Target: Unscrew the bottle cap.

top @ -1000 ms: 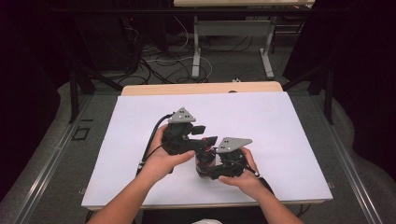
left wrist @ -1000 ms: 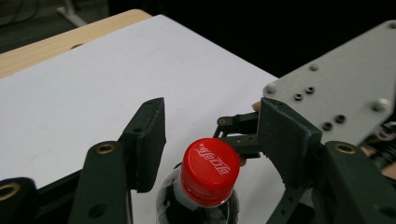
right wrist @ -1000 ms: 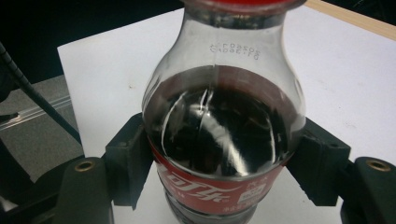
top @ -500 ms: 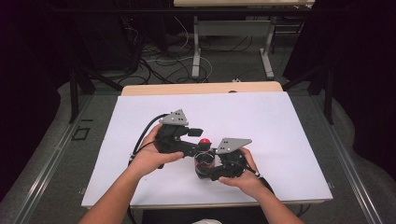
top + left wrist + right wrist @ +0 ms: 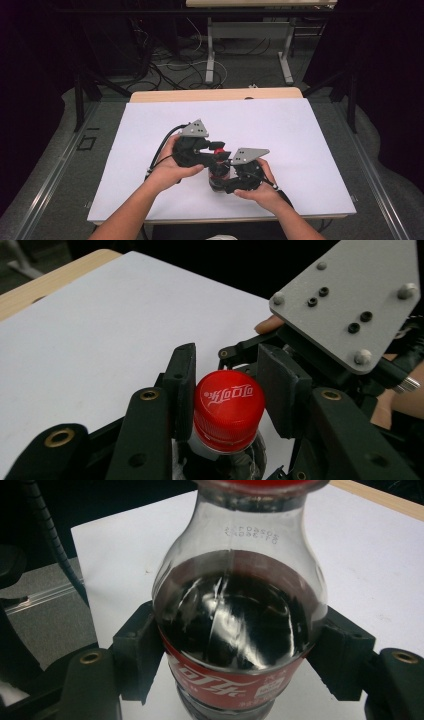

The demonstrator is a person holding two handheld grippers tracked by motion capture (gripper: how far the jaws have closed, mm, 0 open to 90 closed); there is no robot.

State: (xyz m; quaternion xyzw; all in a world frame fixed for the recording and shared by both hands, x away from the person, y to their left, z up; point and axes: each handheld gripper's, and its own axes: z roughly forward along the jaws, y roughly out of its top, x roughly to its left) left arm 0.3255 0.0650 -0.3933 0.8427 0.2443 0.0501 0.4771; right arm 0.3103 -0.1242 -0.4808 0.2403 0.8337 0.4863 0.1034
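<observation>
While the right claw (image 5: 235,680) clamps the body of the cola bottle (image 5: 240,615) at its red label, both pads pressed against the sides, the left claw (image 5: 225,390) sits around the red cap (image 5: 227,407). One pad touches the cap's side; the other stands just beside it with a thin gap, so this claw is not yet closed on the cap and counts as open. The bottle stands upright on the white worktop (image 5: 300,130), near its front edge and between the person's two hands, with the left claw (image 5: 212,150) above and the right claw (image 5: 225,181) lower down in the high view.

The step in hand looks like unscrewing the cap. To do it well, the left claw should close fully so both pads bear evenly on the ribbed side of the cap, low enough to catch the ribs rather than the smooth top edge. The right claw should hold firm without crushing the thin plastic, since squeezing a bottle of fizzy drink may push liquid out once the seal breaks. Turning should run about the bottle's upright axis, with the wrist kept level, so the cap does not jam on the thread. A slow first turn would let gas escape gently. Keeping the base pressed to the worktop would stop the bottle twisting along with the cap.
</observation>
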